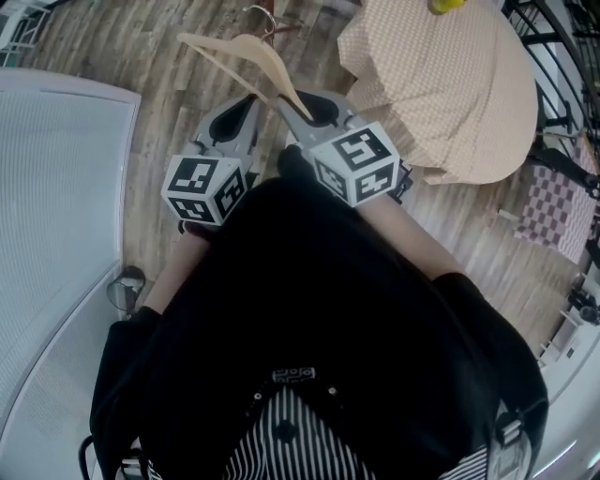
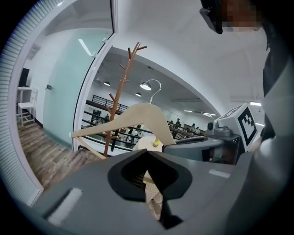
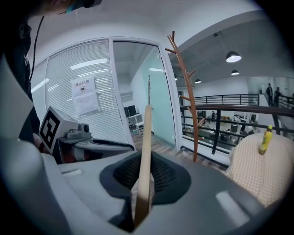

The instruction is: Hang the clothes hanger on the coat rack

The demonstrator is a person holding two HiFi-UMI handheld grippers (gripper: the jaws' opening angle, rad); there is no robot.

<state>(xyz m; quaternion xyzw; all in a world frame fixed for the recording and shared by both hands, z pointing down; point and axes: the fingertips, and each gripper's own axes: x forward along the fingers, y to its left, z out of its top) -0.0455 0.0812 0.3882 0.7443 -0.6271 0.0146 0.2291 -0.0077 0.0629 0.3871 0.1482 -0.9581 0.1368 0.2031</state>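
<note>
A pale wooden clothes hanger point(image 1: 246, 58) with a metal hook point(image 1: 265, 17) sticks out ahead of me over the wood floor. My right gripper point(image 1: 305, 105) is shut on one arm of it. In the right gripper view that hanger arm point(image 3: 146, 151) rises straight up between the jaws of the right gripper point(image 3: 143, 186). The left gripper point(image 1: 234, 117) is just left of it, jaws together with nothing in them. In the left gripper view the hanger point(image 2: 138, 117) crosses above the left gripper point(image 2: 149, 160). A brown branched coat rack point(image 2: 120, 92) point(image 3: 186, 92) stands farther ahead, apart from the hanger.
A round table under a beige checked cloth point(image 1: 450, 84) point(image 3: 257, 170) stands to the right, with a yellow object point(image 3: 265, 139) on it. A ribbed glass partition point(image 1: 56, 187) runs along the left. A dark railing point(image 3: 220, 114) is behind the rack.
</note>
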